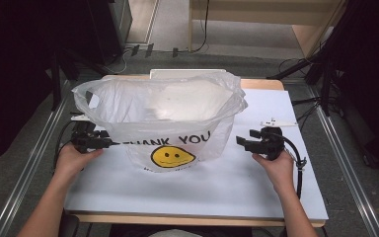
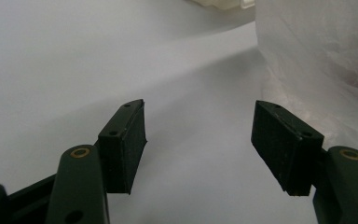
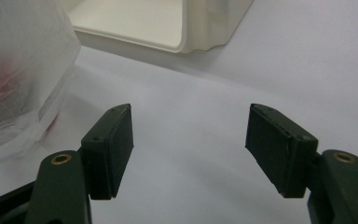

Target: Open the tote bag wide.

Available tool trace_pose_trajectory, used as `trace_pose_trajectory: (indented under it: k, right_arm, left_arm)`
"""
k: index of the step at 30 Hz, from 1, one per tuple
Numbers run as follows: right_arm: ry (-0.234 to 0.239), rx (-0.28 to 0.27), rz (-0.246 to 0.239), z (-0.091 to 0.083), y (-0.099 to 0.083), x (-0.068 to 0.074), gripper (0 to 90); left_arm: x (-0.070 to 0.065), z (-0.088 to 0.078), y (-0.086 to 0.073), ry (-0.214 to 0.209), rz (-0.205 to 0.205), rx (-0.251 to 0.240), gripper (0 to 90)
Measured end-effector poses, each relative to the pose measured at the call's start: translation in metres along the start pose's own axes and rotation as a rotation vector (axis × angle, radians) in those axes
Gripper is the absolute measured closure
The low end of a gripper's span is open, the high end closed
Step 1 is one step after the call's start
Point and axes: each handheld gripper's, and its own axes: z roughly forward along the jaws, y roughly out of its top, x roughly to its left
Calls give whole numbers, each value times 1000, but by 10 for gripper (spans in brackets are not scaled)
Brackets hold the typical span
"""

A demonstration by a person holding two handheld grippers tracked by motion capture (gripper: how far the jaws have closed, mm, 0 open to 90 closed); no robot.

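On the white table (image 1: 192, 192), the work in hand looks like handling the plastic bag (image 1: 168, 116), which stands open-mouthed across the middle, its back reaching toward the far edge and its printed smiley face turned to the near edge.

At the left edge, the left hand (image 1: 71, 160) rests low on the surface, forearm running in from the near left corner, and holds the left gripper (image 1: 109, 143) level, pointing right at the bag's lower left side. In the left gripper view the left gripper (image 2: 200, 140) has its jaws spread wide with only bare table between them; the bag's film (image 2: 317, 60) hangs just beside the right-hand jaw, not touching as far as I can tell.

The bag's own middle carries something pale inside, too veiled by the film to name. A cream tray (image 3: 168, 23) sits behind it at the far edge.

Toward the right edge, the right hand (image 1: 276, 165) mirrors the first, and the right gripper (image 1: 239, 141) points left at the bag's right side, near but apart from it. Its jaws (image 3: 191, 144) are also spread, nothing between them.

My reading: neither tool has a hold, so this is the step between grips. The next move calls for each gripper to ease inward and likely upward to catch the thin film or a handle loop near the rim, closing on a single fold without dragging the bag.
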Motion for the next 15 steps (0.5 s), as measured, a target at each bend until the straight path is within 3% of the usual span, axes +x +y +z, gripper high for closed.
trace_pose_trajectory:
  k: [7, 15]
  right_arm:
    - [12, -4, -6, 0, 1, 1, 367]
    - [18, 6, -28, 2, 3, 4, 390]
  left_arm:
    - [0, 0, -1, -17, -15, 5, 382]
    - [-2, -2, -2, -40, -2, -5, 501]
